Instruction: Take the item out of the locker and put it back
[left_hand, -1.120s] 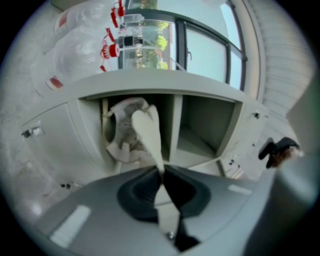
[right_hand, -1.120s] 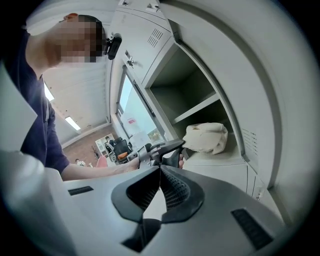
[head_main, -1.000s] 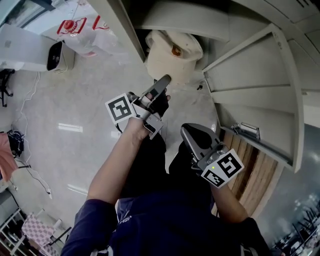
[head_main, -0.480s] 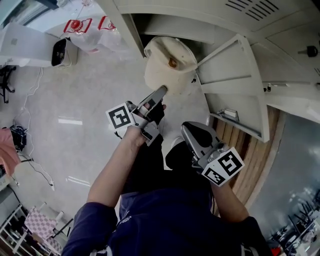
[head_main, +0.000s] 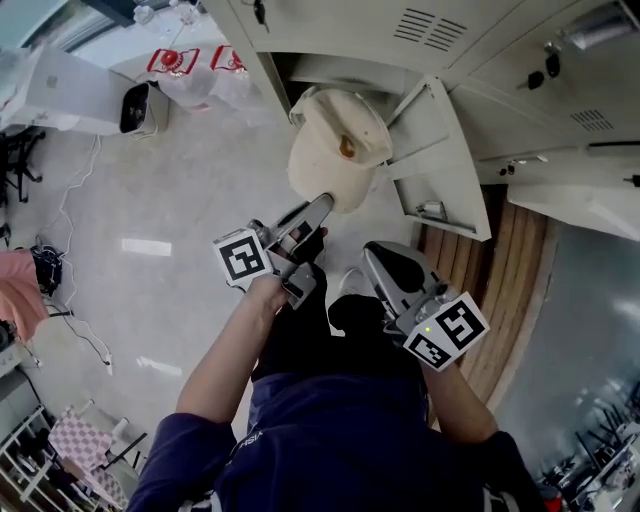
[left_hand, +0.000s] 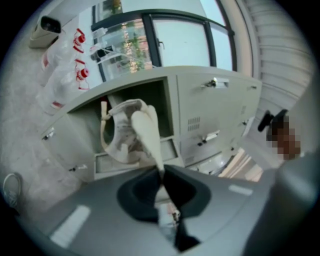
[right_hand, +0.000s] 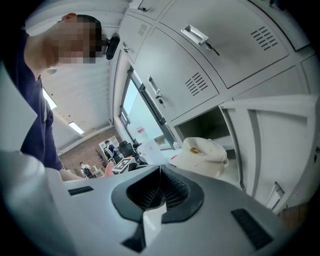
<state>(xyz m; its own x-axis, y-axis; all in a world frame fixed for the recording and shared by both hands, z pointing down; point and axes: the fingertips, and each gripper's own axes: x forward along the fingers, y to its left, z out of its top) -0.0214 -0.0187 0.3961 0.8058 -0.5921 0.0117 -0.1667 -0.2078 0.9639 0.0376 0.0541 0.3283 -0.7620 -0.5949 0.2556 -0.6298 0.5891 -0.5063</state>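
A cream cap (head_main: 338, 150) hangs in front of the open locker compartment (head_main: 322, 72), just outside its mouth. My left gripper (head_main: 324, 204) is shut on the cap's lower edge. In the left gripper view the cap (left_hand: 131, 134) rises from the jaws toward the dark compartment (left_hand: 162, 102), a strip of its fabric pinched between them. My right gripper (head_main: 374, 258) is shut and holds nothing, lower and to the right of the cap. The right gripper view shows the cap (right_hand: 204, 156) beside the open locker door (right_hand: 280, 150).
The locker door (head_main: 432, 160) swings out to the right of the cap. Closed lockers (head_main: 520, 60) fill the upper right. White plastic bags with red print (head_main: 195, 72) and a white device (head_main: 135, 108) lie on the floor at left. Wooden flooring (head_main: 510, 290) runs at right.
The head view has swung upward, so more locker fronts show. The left gripper still grips the cap at the locker's mouth. The right gripper has hardly moved.
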